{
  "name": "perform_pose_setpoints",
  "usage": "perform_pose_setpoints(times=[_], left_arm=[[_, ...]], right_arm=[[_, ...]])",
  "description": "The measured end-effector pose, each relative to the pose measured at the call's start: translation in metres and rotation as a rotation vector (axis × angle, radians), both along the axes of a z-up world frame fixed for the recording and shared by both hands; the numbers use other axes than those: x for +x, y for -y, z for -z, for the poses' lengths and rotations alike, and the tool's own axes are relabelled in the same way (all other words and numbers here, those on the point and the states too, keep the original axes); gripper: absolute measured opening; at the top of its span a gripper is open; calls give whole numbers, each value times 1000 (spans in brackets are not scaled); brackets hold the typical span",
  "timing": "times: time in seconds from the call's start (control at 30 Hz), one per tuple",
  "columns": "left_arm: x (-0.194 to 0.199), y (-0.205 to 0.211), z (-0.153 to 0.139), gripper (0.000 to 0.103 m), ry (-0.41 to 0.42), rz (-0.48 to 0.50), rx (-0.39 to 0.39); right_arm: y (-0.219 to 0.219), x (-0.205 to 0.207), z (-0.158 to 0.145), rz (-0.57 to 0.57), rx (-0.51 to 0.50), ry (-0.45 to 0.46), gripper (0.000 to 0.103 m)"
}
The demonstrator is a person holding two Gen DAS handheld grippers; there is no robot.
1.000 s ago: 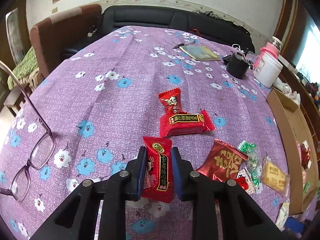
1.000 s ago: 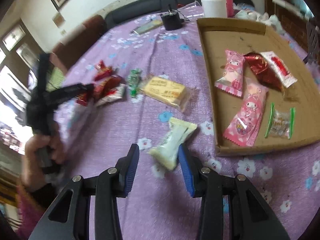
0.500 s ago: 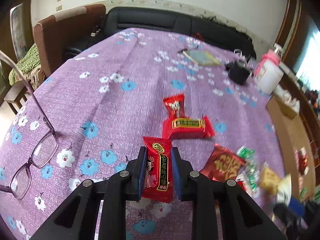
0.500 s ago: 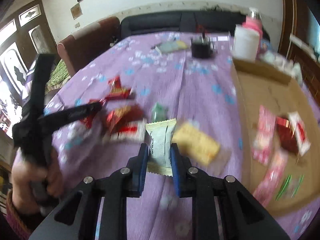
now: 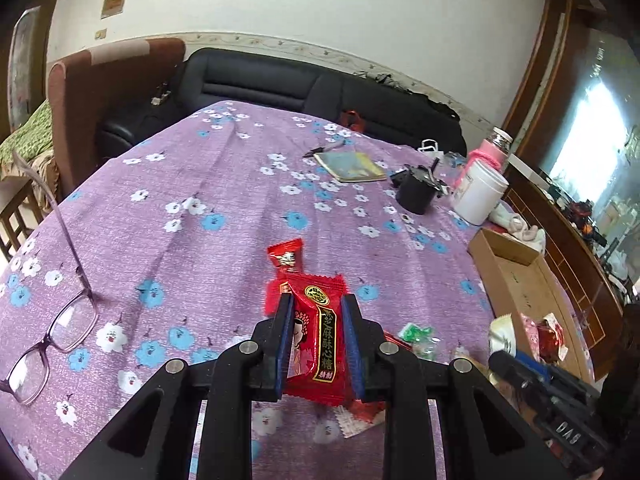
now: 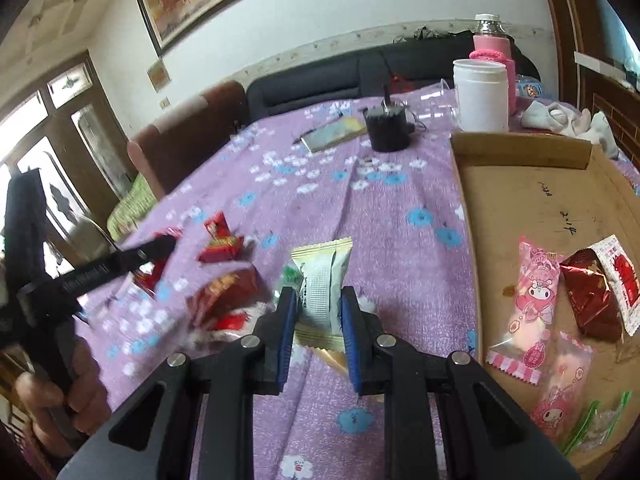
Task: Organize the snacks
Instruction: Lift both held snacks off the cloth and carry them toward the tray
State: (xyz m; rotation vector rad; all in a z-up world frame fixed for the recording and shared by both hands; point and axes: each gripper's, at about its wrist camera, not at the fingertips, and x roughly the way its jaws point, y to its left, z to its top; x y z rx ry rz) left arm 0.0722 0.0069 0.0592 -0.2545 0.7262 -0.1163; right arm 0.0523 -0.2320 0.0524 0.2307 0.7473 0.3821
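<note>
My left gripper (image 5: 318, 316) is shut on a red candy packet (image 5: 320, 332), lifted above the purple floral tablecloth (image 5: 224, 200). Behind it lie two more red packets (image 5: 286, 258). My right gripper (image 6: 318, 312) is shut on a cream-and-white snack packet (image 6: 322, 280), raised over the cloth. To its right the cardboard tray (image 6: 532, 200) holds pink character packets (image 6: 534, 304), a dark red foil packet (image 6: 590, 296) and a clear green-ended candy (image 6: 596, 424). Loose red packets (image 6: 222, 236) and a green candy (image 5: 416, 336) lie left of the tray. The left gripper (image 6: 160, 246) shows in the right wrist view, held by a hand (image 6: 76, 392).
Purple-framed glasses (image 5: 48, 332) rest on the cloth at the left. Farther back stand a black pot (image 5: 416, 194), a white jar (image 5: 480, 196), a pink-sleeved bottle (image 6: 492, 46) and a notebook (image 5: 352, 166). A black sofa (image 5: 312, 92) and a brown armchair (image 5: 108, 96) border the table.
The right gripper closed on the cream packet and lifted it, swinging toward the tray. The left gripper rose with the red packet, tilting up so more of the room shows.
</note>
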Motion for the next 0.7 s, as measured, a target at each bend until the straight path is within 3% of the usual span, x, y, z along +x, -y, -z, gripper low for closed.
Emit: perform_pose_setpoints(times=[0.27, 0.7], left_arm=[[-5, 23, 1, 24, 16, 54, 62], [-27, 81, 0, 24, 91, 156, 261]], right_arm=[[4, -2, 1, -16, 58, -29, 21], [1, 0, 6, -7, 35, -34, 21]])
